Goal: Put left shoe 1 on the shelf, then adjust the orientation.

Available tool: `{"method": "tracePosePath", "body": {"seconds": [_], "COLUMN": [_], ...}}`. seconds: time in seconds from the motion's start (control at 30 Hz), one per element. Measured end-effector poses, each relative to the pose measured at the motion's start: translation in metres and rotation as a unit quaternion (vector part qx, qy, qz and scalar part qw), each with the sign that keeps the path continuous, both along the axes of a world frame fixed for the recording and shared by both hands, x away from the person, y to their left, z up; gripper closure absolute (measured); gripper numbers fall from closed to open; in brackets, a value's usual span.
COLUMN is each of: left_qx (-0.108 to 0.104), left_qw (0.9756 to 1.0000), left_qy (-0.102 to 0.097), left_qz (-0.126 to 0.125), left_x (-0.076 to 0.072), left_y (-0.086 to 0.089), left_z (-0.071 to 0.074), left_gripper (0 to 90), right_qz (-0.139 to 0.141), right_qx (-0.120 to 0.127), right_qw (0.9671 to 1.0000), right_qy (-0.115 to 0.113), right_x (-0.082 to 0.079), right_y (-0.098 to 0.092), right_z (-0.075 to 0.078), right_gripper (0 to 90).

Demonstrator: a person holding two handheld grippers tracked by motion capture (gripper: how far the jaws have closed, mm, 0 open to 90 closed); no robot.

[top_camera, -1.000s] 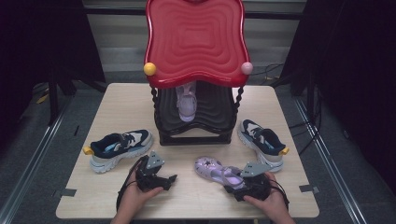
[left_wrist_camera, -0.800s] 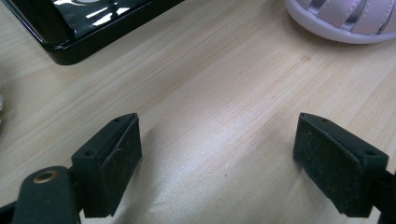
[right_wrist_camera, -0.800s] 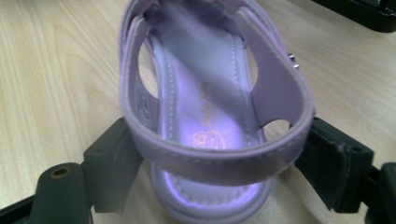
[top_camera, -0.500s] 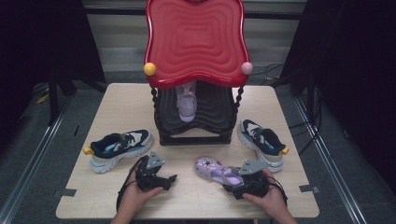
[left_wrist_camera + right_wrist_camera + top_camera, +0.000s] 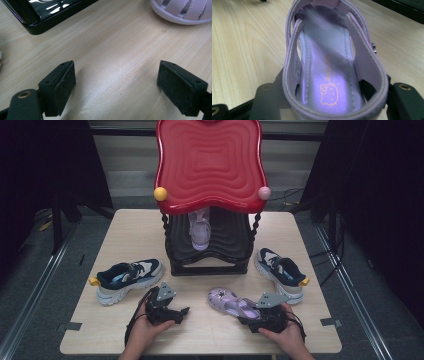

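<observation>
– What had moved since the look a second before?

– Hardly anything on the table (image 5: 125, 227). The right gripper (image 5: 250, 316) had just been closing its jaws, and the heel of the lilac sandal (image 5: 231, 302) sat between them. In the right gripper view the heel strap (image 5: 332, 110) bulged over both black jaws, which stood hard against its sides, so I judged the grip was on or all but on; I couldn't swear the pads were pressing. The hands themselves barely shifted.

– And the left one?

– The left gripper (image 5: 181, 311) rested near the table's near edge, left of the middle, jaws wide apart with nothing but bare wood between the pads (image 5: 62, 85). It pointed toward the sandal's toe, which showed at the top right of the left gripper view.

– Where was the sandal, then?

– Flat on the table by the near edge, right of the middle, toe aimed at the black rack (image 5: 210, 255), heel toward the person's right hand (image 5: 285, 336).

– What did that closing mean for the job?

– To my eye the pick-up was starting, and the sandal looked bound for the rack, beside its mate.

– How many of each?

– Two lilac sandals: one on the table, the other sandal (image 5: 200, 227) on the rack's shelf under the red top (image 5: 210, 165). Two navy trainers: the left trainer (image 5: 127, 279) near the left edge, the right trainer (image 5: 280, 272) near the right edge. One rack, two grippers
</observation>
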State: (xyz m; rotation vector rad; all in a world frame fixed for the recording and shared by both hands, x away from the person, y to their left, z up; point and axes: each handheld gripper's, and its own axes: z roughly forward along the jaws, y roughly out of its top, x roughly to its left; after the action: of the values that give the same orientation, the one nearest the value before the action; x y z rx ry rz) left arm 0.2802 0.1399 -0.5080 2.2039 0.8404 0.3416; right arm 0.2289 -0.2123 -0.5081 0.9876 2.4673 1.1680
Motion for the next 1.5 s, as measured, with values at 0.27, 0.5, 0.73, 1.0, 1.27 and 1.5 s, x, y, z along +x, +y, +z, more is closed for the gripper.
{"method": "tracePosePath", "body": {"seconds": [0.27,0.5,0.73,1.0,1.27,1.5], "left_qx": [0.0,0.0,0.0,0.0,0.001,0.001], "left_qw": [1.0,1.0,1.0,1.0,1.0,1.0], "left_qy": [0.0,0.0,0.0,0.0,0.0,0.0], "left_qz": [0.0,0.0,0.001,0.0,0.001,0.001], "left_x": [0.0,0.0,0.0,0.0,0.0,0.0], "left_y": [0.0,0.0,0.0,0.0,0.0,0.0], "left_z": [0.0,0.0,0.0,0.0,0.0,0.0], "left_gripper": [15.1,15.1,15.1,15.1,15.1,15.1], "right_qz": [-0.027,-0.046,-0.051,-0.061,-0.073,-0.087], "right_qx": [0.008,0.023,0.012,0.024,0.03,0.025], "right_qw": [0.9996,0.9984,0.9982,0.9975,0.9965,0.9952], "right_qy": [-0.011,-0.024,-0.028,-0.024,-0.028,-0.036], "right_x": [-0.002,-0.007,-0.01,-0.012,-0.011,-0.011], "right_y": [-0.006,-0.016,-0.015,-0.015,-0.02,-0.023], "right_z": [0.008,0.021,0.027,0.035,0.046,0.055], "right_gripper": [37.3,37.3,37.3,37.3,37.3,37.3]}}
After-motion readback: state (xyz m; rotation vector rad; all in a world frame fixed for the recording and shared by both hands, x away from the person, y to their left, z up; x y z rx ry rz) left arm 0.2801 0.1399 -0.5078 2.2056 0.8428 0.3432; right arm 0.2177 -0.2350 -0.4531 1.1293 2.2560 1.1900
